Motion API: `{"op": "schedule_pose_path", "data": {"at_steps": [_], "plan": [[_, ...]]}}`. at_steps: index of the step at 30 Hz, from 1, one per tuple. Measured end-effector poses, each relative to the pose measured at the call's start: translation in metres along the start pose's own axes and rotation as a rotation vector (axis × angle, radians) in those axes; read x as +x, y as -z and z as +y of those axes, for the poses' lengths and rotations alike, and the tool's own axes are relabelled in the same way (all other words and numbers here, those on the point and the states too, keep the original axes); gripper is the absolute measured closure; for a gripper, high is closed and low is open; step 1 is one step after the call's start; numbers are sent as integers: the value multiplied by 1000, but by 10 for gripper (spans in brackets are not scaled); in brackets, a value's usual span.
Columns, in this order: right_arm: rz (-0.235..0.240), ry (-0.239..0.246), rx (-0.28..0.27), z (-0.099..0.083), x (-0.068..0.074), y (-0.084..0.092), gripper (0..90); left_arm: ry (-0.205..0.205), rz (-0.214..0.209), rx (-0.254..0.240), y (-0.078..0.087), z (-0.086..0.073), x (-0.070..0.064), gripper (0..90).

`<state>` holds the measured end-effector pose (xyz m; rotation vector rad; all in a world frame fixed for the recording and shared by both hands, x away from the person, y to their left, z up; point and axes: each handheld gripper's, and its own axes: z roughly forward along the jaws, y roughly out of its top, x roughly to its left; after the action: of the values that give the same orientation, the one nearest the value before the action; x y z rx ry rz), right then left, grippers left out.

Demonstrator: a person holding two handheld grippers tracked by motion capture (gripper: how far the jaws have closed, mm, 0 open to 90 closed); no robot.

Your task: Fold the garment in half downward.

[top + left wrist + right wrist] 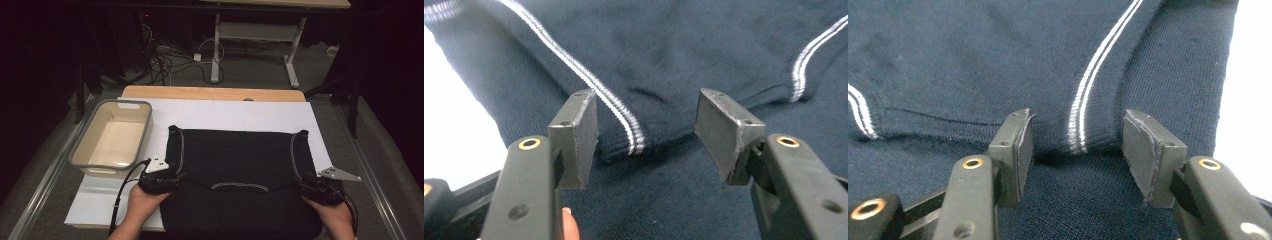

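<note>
Black jaws of the left gripper stand about half open over the dark sweater, one pad on either side of a folded edge where a white stripe ends; nothing is pinched between them, and the cloth lies just ahead and below. At the right gripper the jaws stand the same way, part open and empty, straddling the end of a double white stripe on the matching folded edge.

From the high view, the left gripper sits at the sweater's left side and the right gripper at its right side, level with each other, each about equally near its own edge. The sweater lies flat on the white sheet, wide side to side between the two hands. A grey tub stands well to the left. Each folded edge runs across its jaws' gap, so a short push forward looks enough to take it.
</note>
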<state>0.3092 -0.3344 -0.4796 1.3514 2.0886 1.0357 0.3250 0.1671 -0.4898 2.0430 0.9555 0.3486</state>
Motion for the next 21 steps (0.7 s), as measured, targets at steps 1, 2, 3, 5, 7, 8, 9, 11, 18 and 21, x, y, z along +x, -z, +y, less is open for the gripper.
{"op": "schedule_pose_path", "data": {"at_steps": [1,2,3,5,7,8,9,11,18,21], "plan": [[-1,5,4,0,1,-1,495,-8,7,24,-4,-2,-1,412],[3,13,13,0,2,-2,497,-8,12,52,-7,-1,-1,411],[7,16,12,-1,1,-2,506,-11,16,54,-7,-1,-2,398],[21,3,-4,-2,-1,-1,549,-10,22,60,-7,-1,-1,410],[28,7,-4,-2,-1,-1,558,-10,25,63,-8,-1,-2,417],[26,4,0,-2,0,-1,564,-8,27,64,-8,-1,-2,424],[21,11,0,-2,0,-1,576,-5,27,65,-8,-1,-2,433],[6,15,2,-2,1,-1,592,4,27,63,-8,-1,-1,455],[-4,10,8,-2,2,-2,671,-3,21,65,-8,-1,-1,589],[-5,21,10,-2,2,-2,719,-5,19,64,-8,-2,-1,626]]}}
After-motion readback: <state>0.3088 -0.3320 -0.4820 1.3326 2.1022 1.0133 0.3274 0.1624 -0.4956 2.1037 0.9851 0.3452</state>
